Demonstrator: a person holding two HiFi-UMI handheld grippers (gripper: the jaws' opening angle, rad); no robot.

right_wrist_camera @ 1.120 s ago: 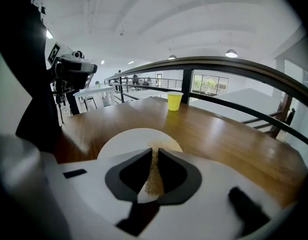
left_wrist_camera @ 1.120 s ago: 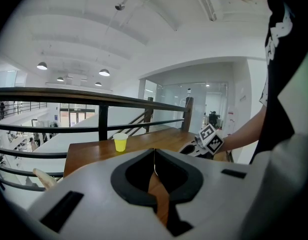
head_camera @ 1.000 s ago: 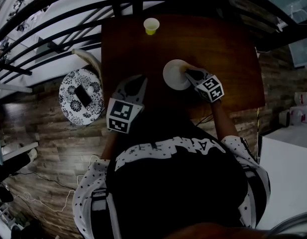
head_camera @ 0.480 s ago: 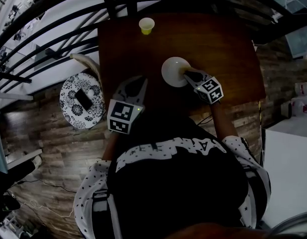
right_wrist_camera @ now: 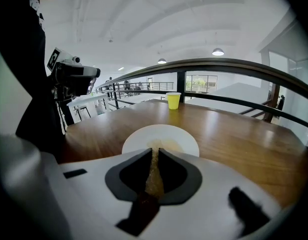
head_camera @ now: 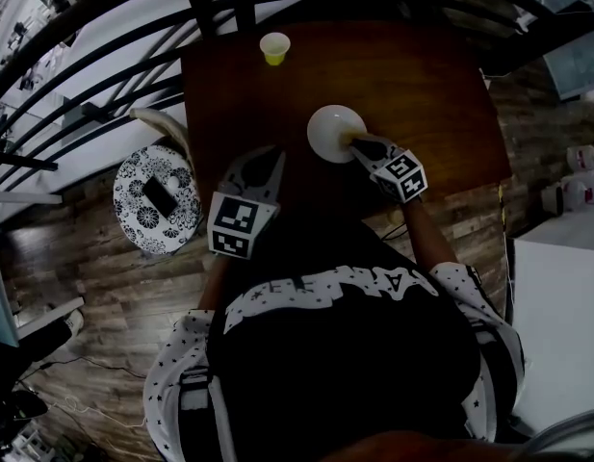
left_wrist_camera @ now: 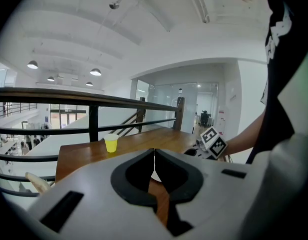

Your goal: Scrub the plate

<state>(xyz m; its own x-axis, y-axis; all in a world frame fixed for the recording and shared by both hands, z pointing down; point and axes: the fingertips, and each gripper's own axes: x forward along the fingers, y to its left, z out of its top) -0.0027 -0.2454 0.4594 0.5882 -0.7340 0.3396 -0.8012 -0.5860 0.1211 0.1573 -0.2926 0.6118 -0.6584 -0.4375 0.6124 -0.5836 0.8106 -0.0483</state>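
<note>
The round white plate (right_wrist_camera: 179, 135) lies dead ahead of the right gripper (right_wrist_camera: 154, 153), whose 2 jaws pinch a thin tan scrub pad (right_wrist_camera: 154, 176); the left gripper (left_wrist_camera: 154, 153), closed empty, is farther off.

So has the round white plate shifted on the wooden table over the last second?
No. The plate stays the same distance from the small yellow cup; only the head view itself turned a little.
</note>
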